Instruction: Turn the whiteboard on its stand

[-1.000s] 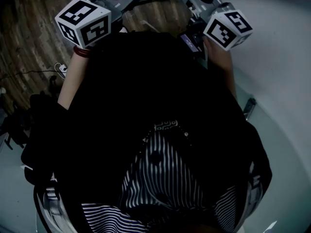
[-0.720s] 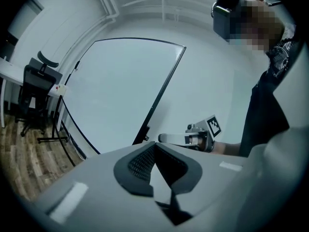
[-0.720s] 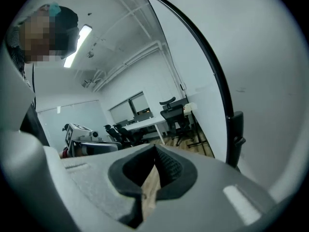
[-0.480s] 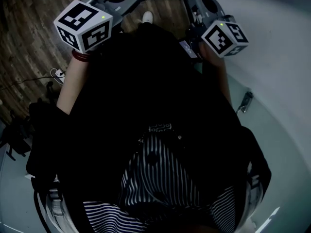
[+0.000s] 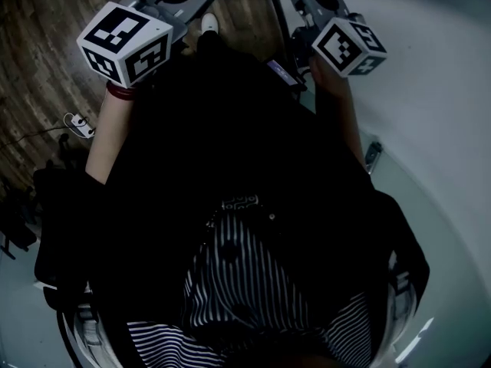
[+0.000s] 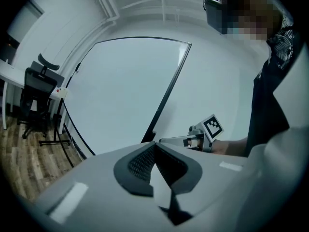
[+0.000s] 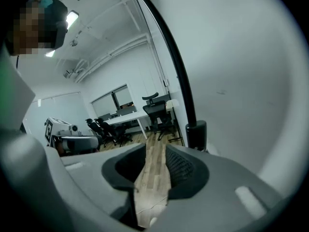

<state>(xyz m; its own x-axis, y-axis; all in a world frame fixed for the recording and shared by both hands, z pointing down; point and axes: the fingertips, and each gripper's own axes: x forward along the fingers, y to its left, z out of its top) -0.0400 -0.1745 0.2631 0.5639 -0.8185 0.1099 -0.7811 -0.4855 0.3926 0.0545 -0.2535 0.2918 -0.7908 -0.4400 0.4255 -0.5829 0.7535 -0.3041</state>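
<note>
The whiteboard (image 6: 125,91) is a large white panel in a thin black frame (image 6: 166,93), standing ahead of my left gripper (image 6: 154,145). That gripper's jaws are closed tip to tip on nothing. In the right gripper view the board (image 7: 241,66) fills the right side, with its black frame edge (image 7: 170,50) running down to a black pivot knob (image 7: 196,135). My right gripper (image 7: 155,151) sits just left of that knob. Its jaws are opening, and only wooden floor shows through the gap. The head view shows both marker cubes, left (image 5: 124,42) and right (image 5: 349,46), above the person's dark clothing.
Black office chairs (image 7: 157,111) and a white desk (image 7: 126,119) stand beyond the board. Another chair (image 6: 41,93) and the stand's legs (image 6: 58,139) are on the wooden floor at left. A small dark fitting (image 5: 374,156) sits on the board's edge.
In the head view both marker cubes have drifted a little to the left and up. The dark fitting on the board's edge has shifted the same way.
</note>
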